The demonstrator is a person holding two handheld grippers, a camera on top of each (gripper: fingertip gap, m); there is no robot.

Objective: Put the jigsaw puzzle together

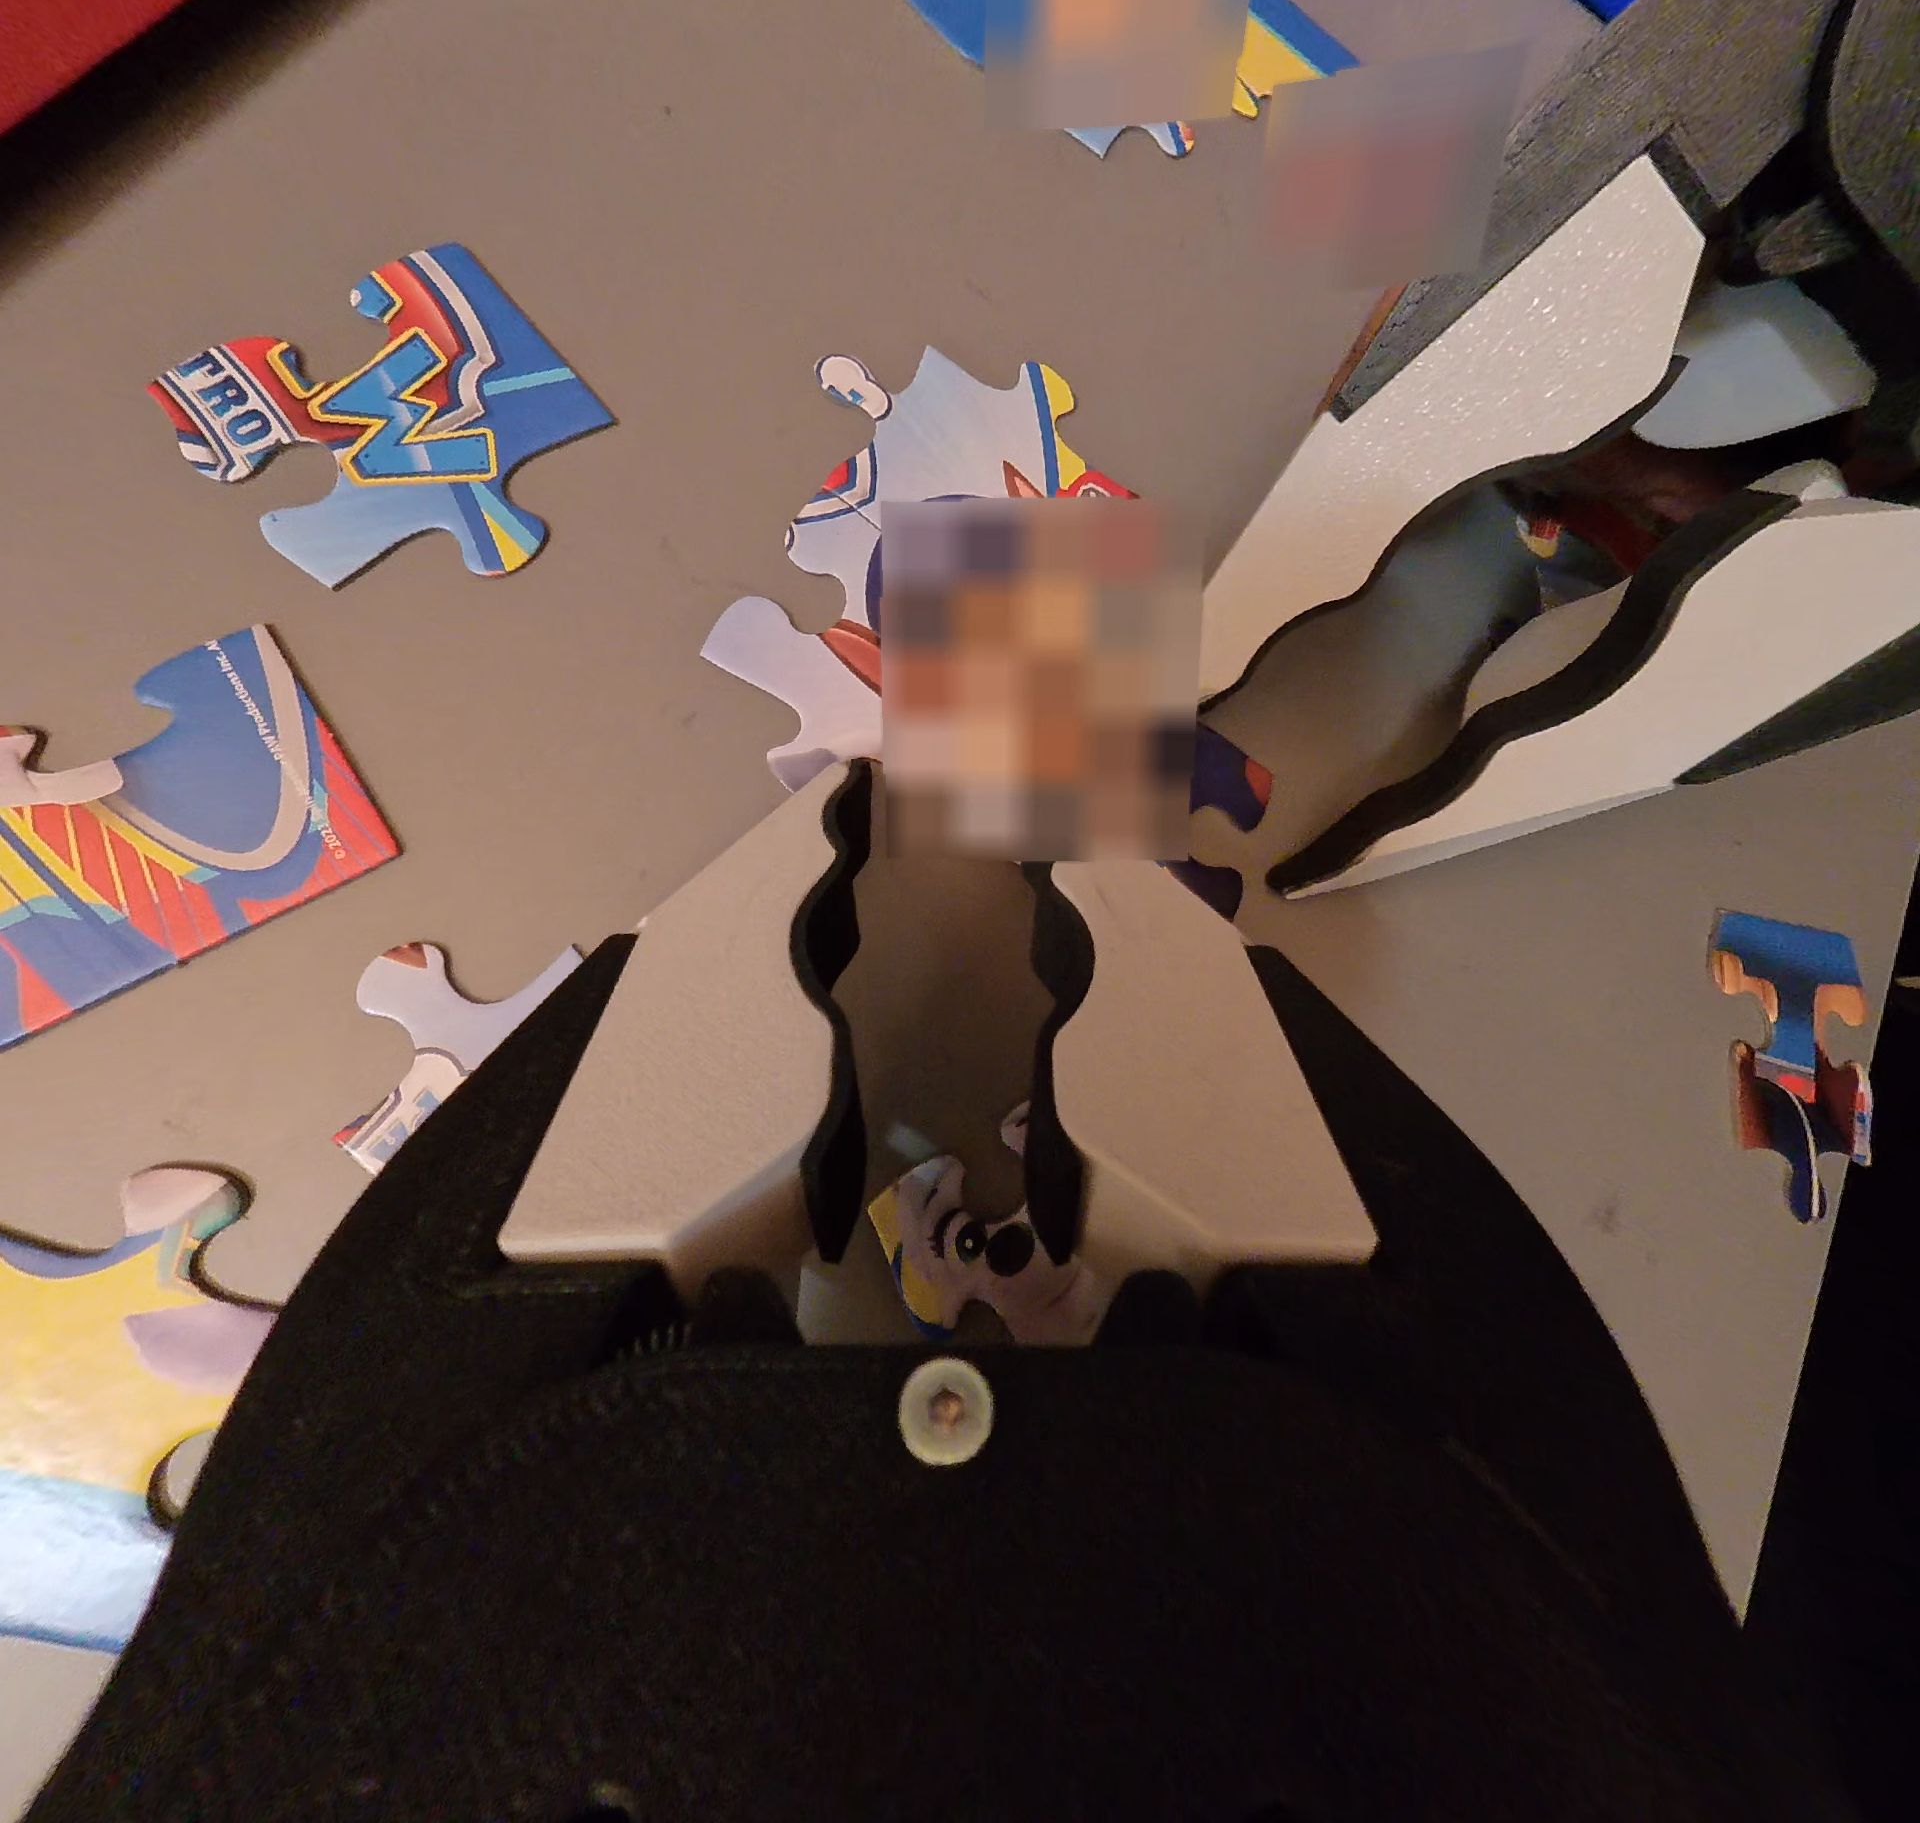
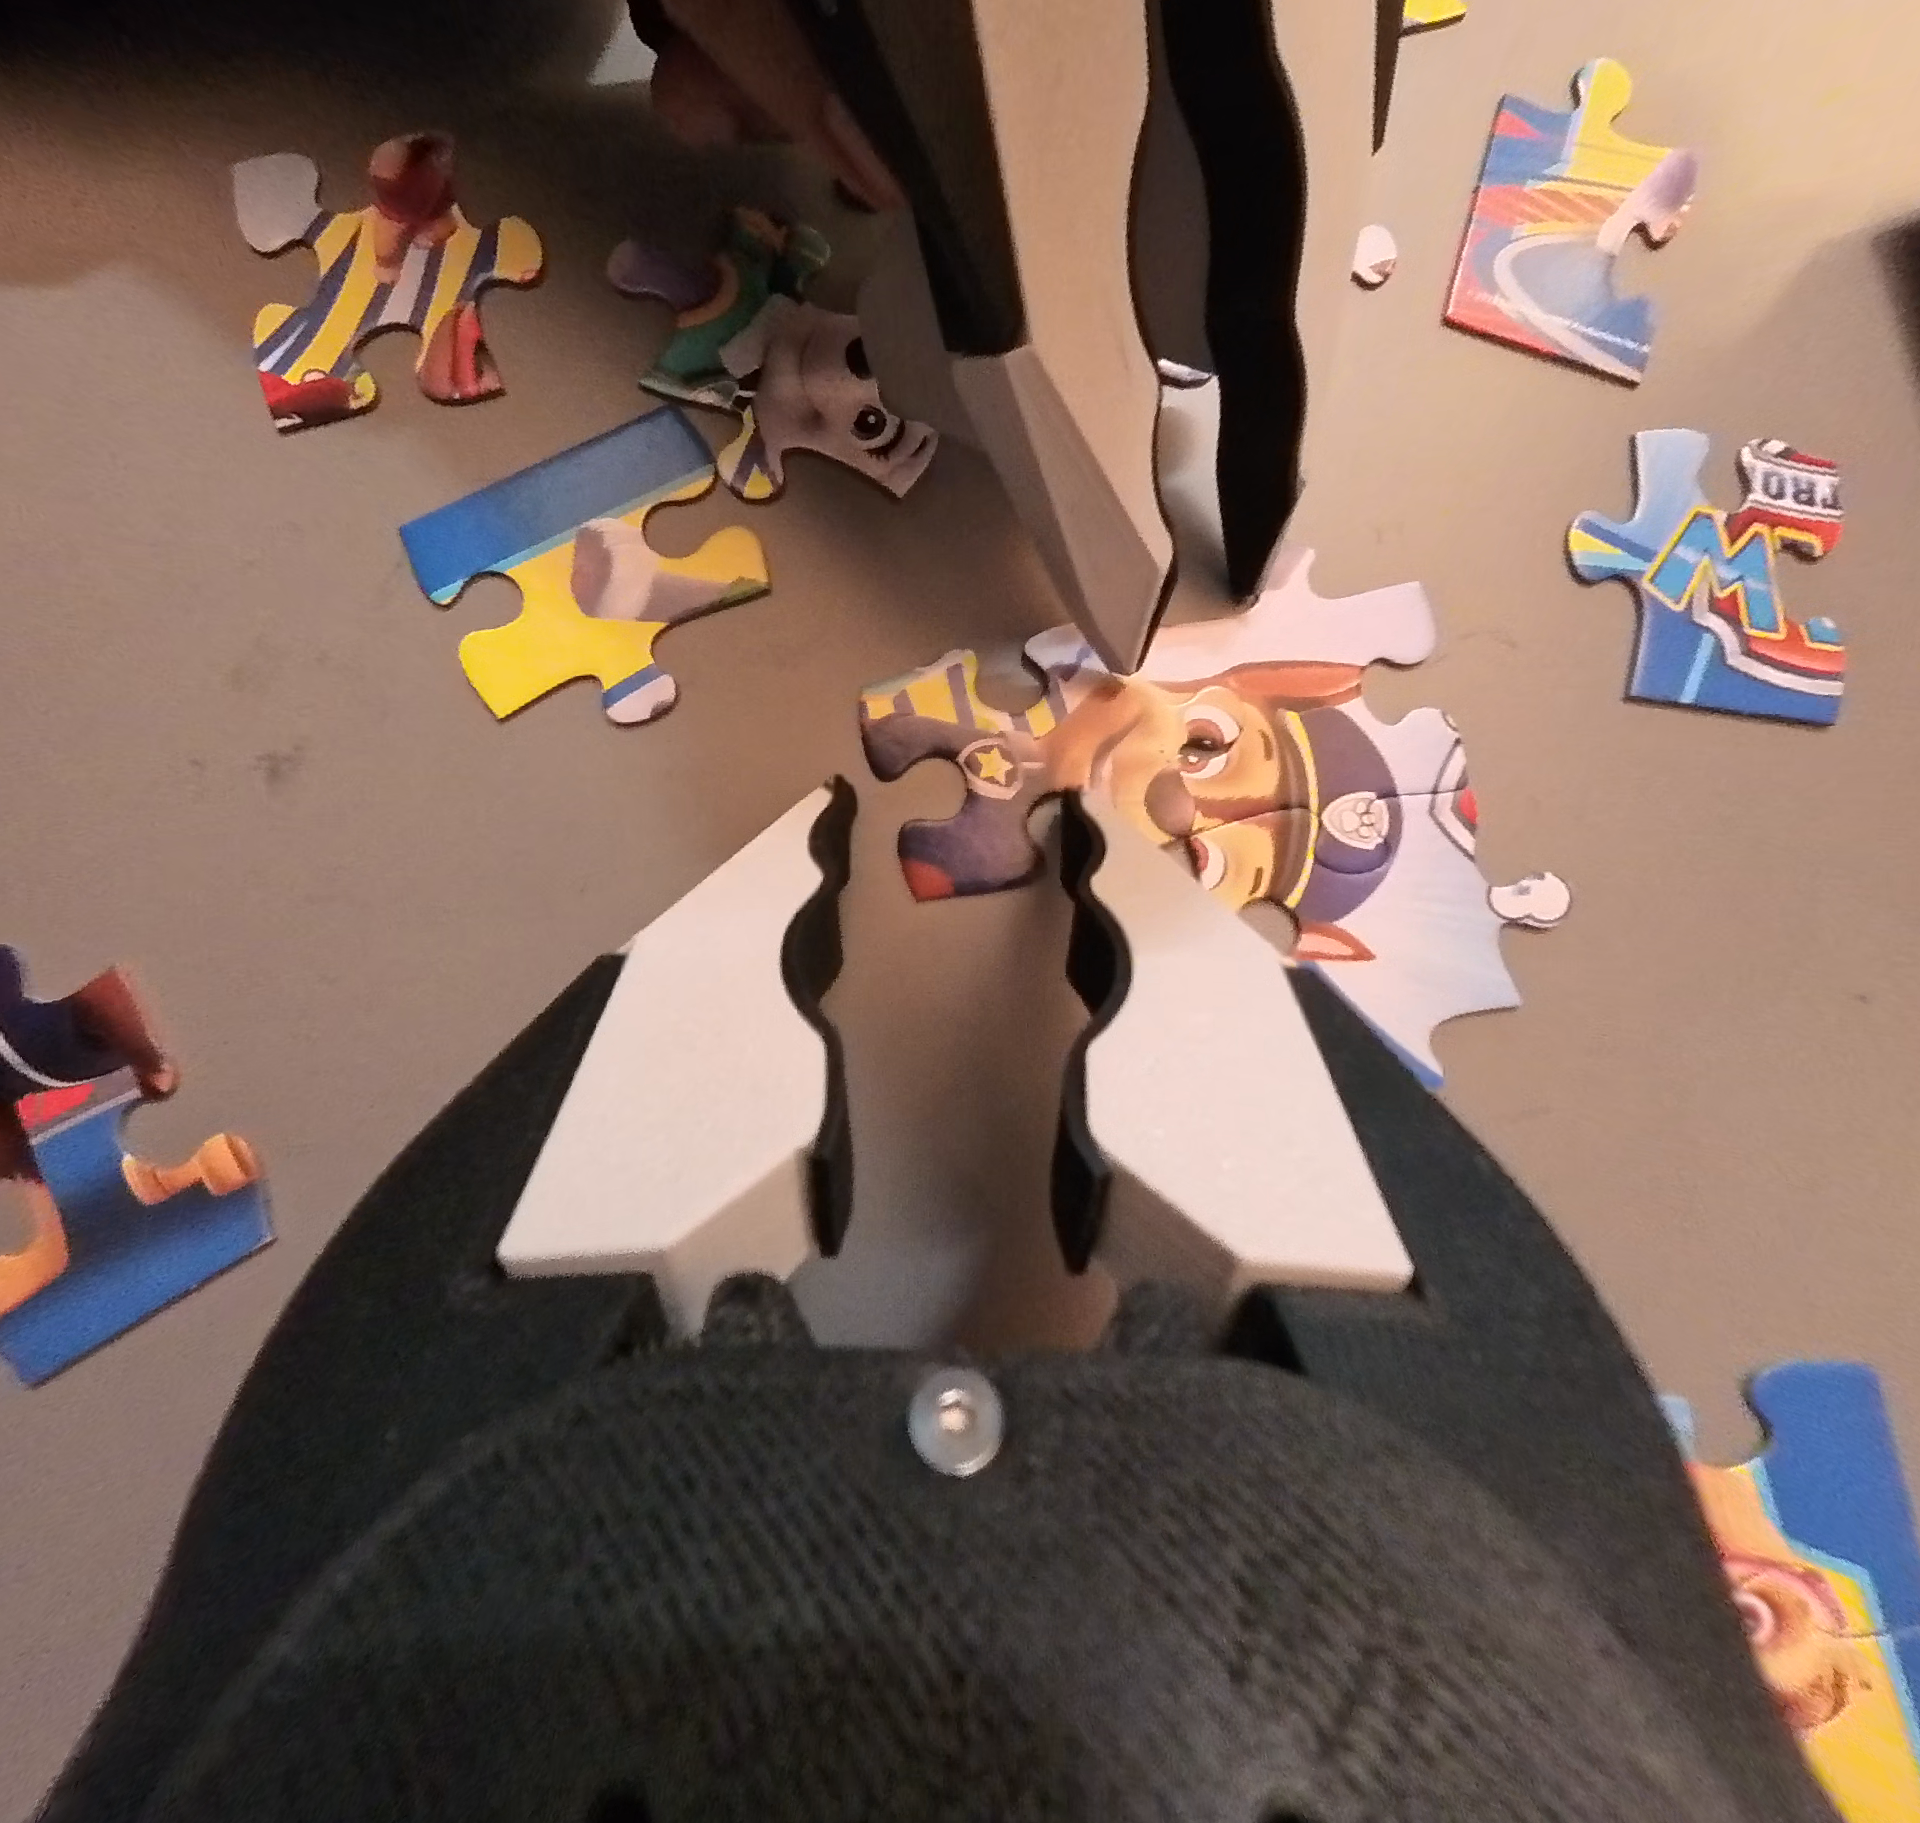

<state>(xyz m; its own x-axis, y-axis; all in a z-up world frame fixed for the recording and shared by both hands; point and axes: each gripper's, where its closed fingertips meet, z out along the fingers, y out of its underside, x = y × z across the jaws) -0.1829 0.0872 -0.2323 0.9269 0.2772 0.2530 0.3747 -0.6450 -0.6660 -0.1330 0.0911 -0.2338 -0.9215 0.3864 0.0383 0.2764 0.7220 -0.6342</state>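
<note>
My left gripper (image 2: 1195, 620), fingers open, tips the joined dog-face pieces (image 2: 1330, 765); my right gripper (image 2: 951, 797), fingers open and holding nothing, straddles the star-badge piece (image 2: 966, 838).

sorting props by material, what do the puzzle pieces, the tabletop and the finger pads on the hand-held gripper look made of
Puzzle pieces: apparently printed cardboard with a slight sheen; thin flat die-cut edges. Tabletop: smooth matte grey-brown surface, perhaps laminate or painted board; faint scuffs. Finger pads of the right hand-held gripper: black, matte, wavy, likely rubber or foam, on white plastic-looking fingers.
</note>
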